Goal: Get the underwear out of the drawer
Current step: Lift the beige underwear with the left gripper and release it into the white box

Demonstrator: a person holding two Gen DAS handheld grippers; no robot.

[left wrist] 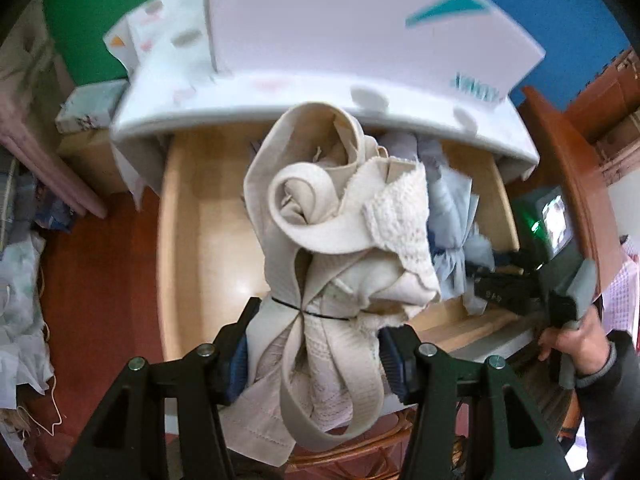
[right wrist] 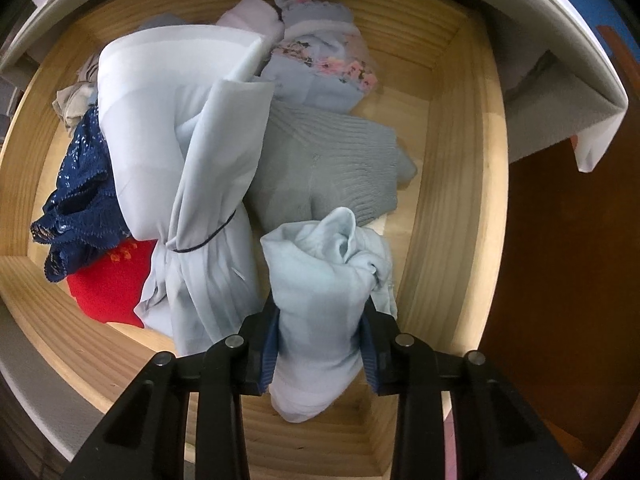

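We have the left gripper clamped on a cream underwear bundle above the wooden drawer. Our right gripper pinches a light-blue underwear roll inside it.

Cream underwear bundle (tied) raised above open wooden drawer.
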